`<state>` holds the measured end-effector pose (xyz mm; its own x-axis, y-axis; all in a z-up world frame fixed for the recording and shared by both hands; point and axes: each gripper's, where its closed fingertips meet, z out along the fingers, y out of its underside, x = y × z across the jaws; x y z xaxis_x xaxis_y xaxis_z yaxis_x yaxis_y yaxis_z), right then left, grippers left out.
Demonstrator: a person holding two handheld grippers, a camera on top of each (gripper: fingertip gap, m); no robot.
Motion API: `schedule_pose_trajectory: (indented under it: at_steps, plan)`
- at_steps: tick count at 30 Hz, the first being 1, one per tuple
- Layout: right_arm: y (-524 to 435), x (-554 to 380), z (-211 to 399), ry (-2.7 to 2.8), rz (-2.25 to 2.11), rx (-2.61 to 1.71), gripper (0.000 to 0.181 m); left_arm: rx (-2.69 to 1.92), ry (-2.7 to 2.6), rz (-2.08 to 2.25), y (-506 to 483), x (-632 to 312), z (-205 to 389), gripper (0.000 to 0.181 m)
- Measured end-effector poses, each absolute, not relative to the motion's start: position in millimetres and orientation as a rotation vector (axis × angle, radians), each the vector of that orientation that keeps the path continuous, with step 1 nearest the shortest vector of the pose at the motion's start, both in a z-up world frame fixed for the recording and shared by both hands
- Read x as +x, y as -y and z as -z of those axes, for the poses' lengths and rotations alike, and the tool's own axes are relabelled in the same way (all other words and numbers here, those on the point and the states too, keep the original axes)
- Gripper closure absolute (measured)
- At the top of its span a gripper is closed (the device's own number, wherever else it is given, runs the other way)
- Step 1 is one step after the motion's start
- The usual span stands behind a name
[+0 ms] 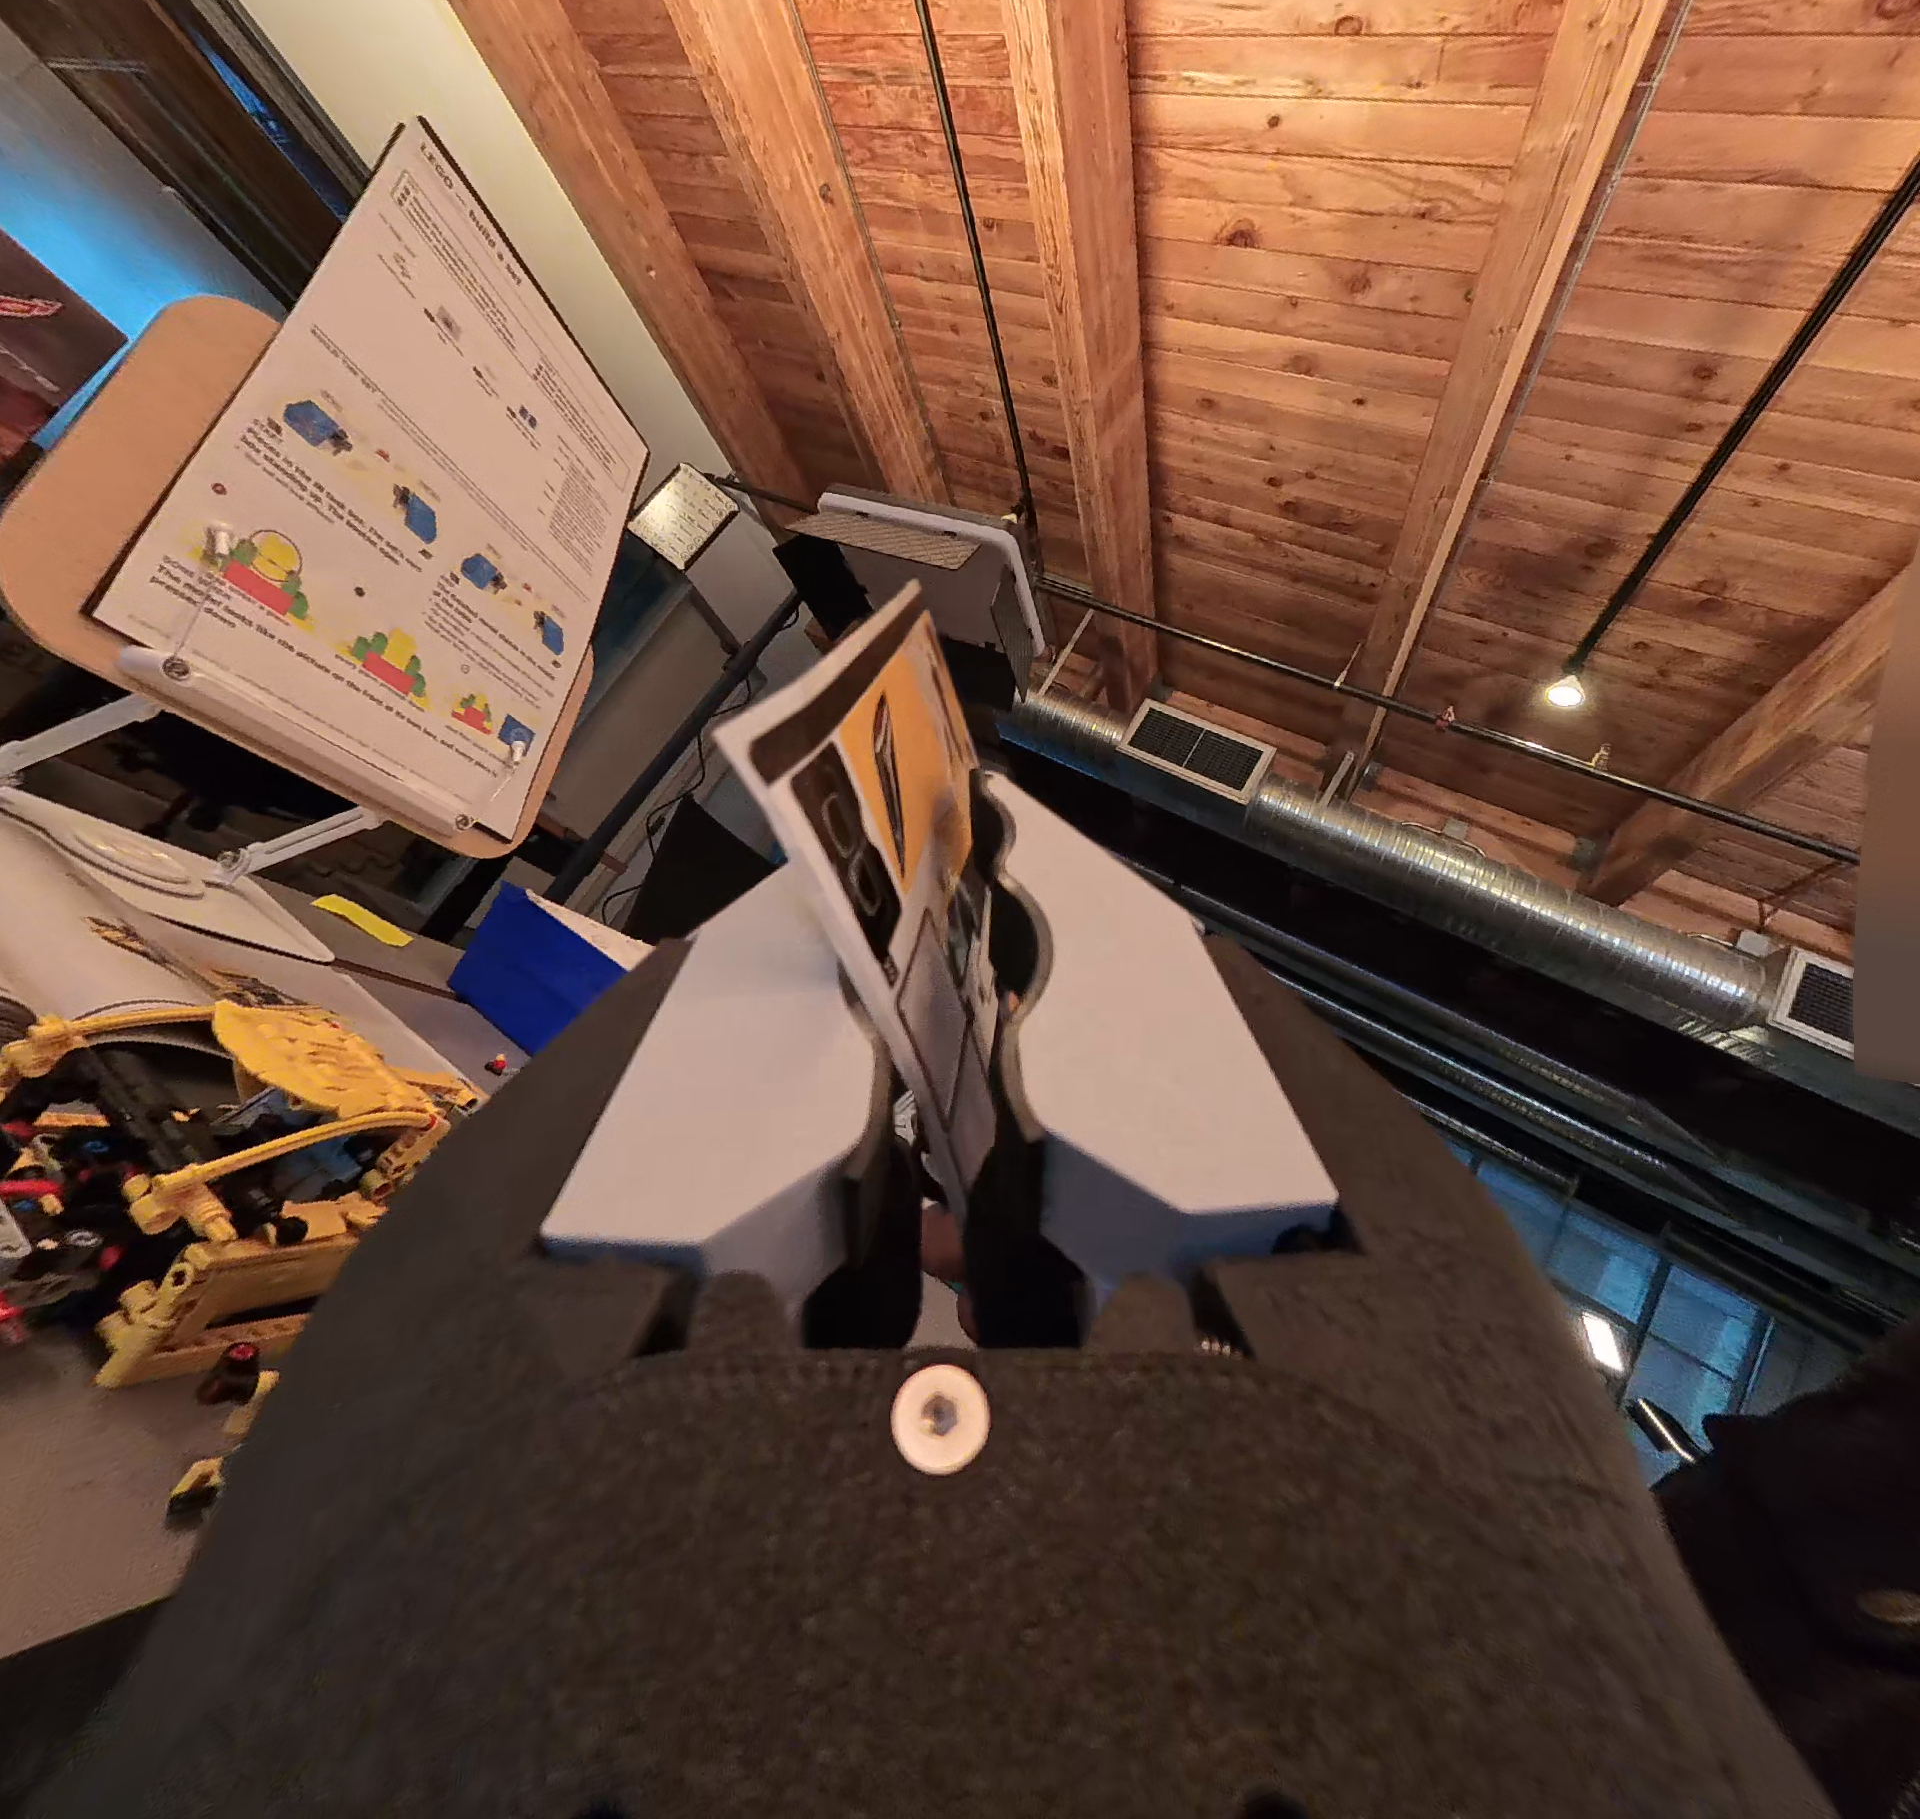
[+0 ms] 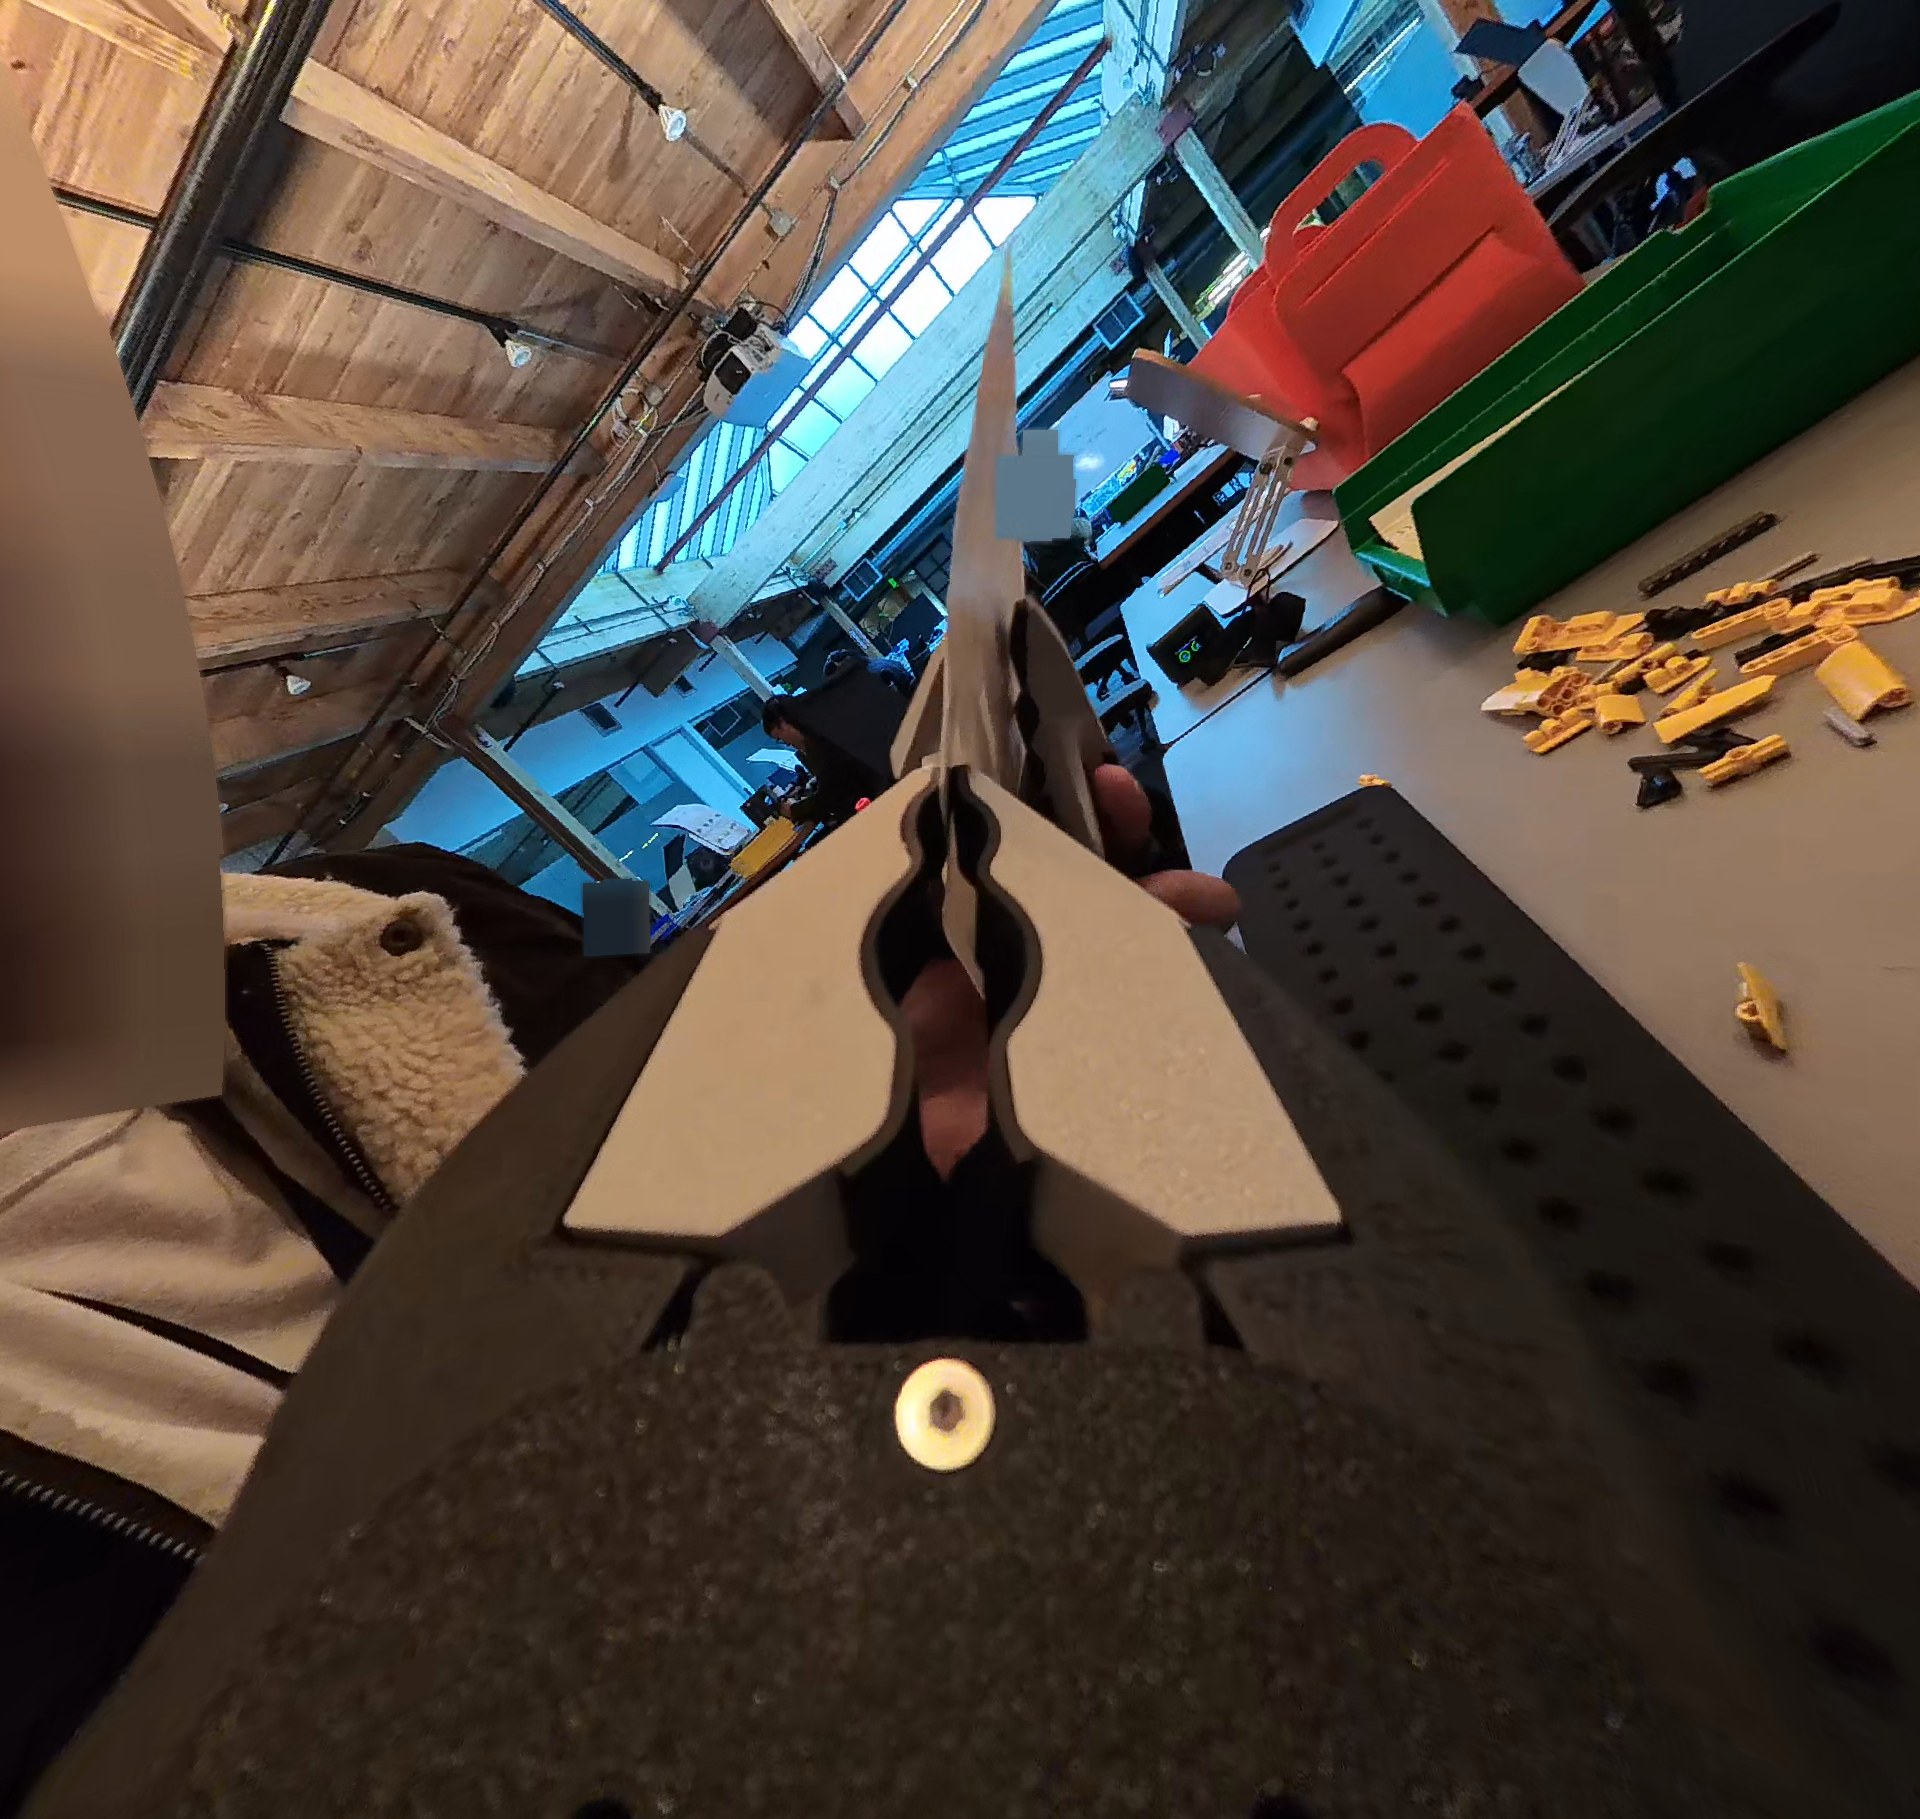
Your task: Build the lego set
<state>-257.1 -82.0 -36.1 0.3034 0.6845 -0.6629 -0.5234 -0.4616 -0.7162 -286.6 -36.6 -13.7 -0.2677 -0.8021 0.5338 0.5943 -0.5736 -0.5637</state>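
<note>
Both grippers point up towards the wooden ceiling and are shut on one printed sheet. In the left wrist view my left gripper (image 1: pixel 966 896) clamps the sheet (image 1: pixel 883 761), which is white with a yellow and black graphic and sticks up past the fingertips. In the right wrist view my right gripper (image 2: pixel 951 782) pinches the same sheet (image 2: pixel 982 564), seen edge-on. The left gripper's grey fingers (image 2: pixel 1060 699) and a hand show just beyond it. A partly built yellow and black lego model (image 1: pixel 239 1177) lies on the table at the left. Loose yellow and black pieces (image 2: pixel 1704 668) lie at the right.
An instruction board (image 1: pixel 374 502) on a stand and a blue box (image 1: pixel 530 959) are behind the model. A green bin (image 2: pixel 1662 398) and a red bag (image 2: pixel 1392 294) stand at the table's far right. A single yellow piece (image 2: pixel 1761 1006) lies beside a black perforated panel (image 2: pixel 1455 1042). A person's fleece-collared jacket (image 2: pixel 343 1000) is close on the left. My right fingertips sit around 6 cm from my left ones.
</note>
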Motion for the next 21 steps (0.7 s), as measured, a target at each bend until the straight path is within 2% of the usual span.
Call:
schedule_pose_trajectory:
  at_steps: [14,15,17,18,21]
  plan:
    - [80,-253,39,0.153,-1.380,-1.509,0.181,-1.008,-0.375,1.985,47,-286,12,0.181]
    - [78,-248,40,0.160,-1.312,-1.520,0.177,-1.020,-0.382,1.974,47,-286,13,0.181]
    - [67,-225,45,0.142,-1.039,-1.602,0.144,-1.068,-0.392,1.938,42,-285,18,0.181]
    - [64,-211,46,0.165,-0.841,-1.643,0.136,-1.105,-0.408,1.918,39,-283,22,0.181]
    - [76,-215,25,0.369,-0.453,-1.627,0.135,-1.224,-0.479,1.887,35,-274,38,0.181]
